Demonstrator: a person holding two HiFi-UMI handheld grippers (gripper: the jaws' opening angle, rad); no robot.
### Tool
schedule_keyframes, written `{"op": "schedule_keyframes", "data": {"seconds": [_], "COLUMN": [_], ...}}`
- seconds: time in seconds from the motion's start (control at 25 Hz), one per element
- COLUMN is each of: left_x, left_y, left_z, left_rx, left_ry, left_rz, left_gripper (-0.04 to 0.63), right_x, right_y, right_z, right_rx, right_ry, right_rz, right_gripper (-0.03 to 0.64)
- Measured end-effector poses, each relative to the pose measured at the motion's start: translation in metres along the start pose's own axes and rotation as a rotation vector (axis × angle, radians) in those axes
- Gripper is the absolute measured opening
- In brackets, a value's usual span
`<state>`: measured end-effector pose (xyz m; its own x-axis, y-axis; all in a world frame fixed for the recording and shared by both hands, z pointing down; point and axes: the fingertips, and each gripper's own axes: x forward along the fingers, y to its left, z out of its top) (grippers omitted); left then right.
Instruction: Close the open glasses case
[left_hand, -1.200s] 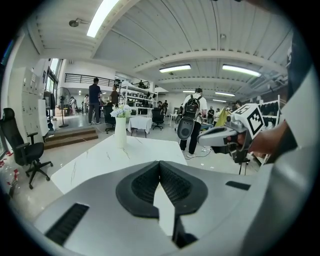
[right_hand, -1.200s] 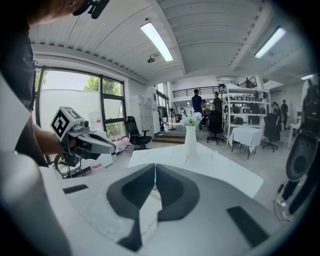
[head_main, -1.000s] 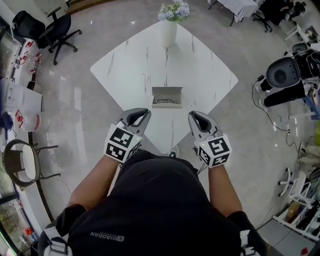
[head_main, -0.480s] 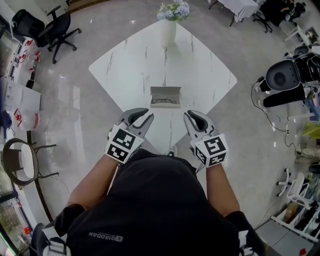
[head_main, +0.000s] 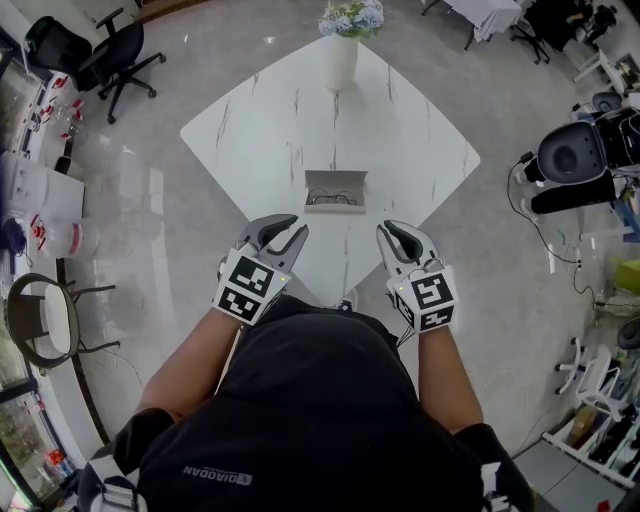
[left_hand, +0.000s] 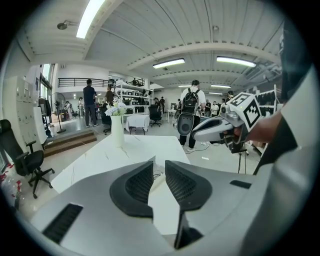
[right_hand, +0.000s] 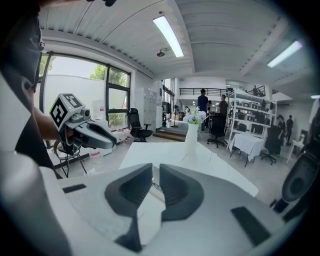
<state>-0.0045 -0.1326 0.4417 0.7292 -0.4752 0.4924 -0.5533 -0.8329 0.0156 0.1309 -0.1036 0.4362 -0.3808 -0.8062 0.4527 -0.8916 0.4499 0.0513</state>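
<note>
The white marble worktop (head_main: 400, 140) is the largest thing here, turned so that one corner points to the person. On its far corner, at 12 o'clock, a tall white vase (head_main: 340, 62) with pale flowers stands upright.

The two grippers hang over the near corner of the worktop, side by side and apart from each other. The left gripper (head_main: 285, 232) is at about 7 o'clock from the case and the right gripper (head_main: 397, 234) at about 5 o'clock. In each gripper view the jaws stand only a little apart, with a narrow gap, and nothing is between them. Both grippers are empty and touch nothing.

The open glasses case (head_main: 335, 190) lies near the middle of the worktop, at 12 o'clock from the grippers and well apart from them. Its lid stands up on the far side. A pair of glasses (head_main: 333, 199) lies inside the tray.

I judge that the case is light and stiff, with a hinge at the back, and that it can slide easily on the smooth marble. The good place to push is the top edge of the lid, from 12 o'clock toward 6 o'clock, while the other gripper steadies the front wall of the tray. The glasses are fragile, so the lid should come down slowly.
</note>
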Motion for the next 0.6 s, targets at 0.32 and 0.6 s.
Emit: {"op": "schedule_keyframes", "data": {"seconds": [0.32,0.6], "left_x": [0.019,0.041], "left_y": [0.016,0.03], "left_z": [-0.033,-0.057], "left_rx": [-0.024,-0.025], "left_ry": [0.068,0.115], "left_rz": [0.053,0.096], "left_gripper": [0.075,0.074], "right_x": [0.019,0.044], "right_y": [-0.014,-0.038], "right_z": [-0.024,-0.032], "right_rx": [-0.089,-0.073], "right_ry": [0.093,0.106], "right_rz": [0.005,-0.003], "right_gripper": [0.034,0.034]}}
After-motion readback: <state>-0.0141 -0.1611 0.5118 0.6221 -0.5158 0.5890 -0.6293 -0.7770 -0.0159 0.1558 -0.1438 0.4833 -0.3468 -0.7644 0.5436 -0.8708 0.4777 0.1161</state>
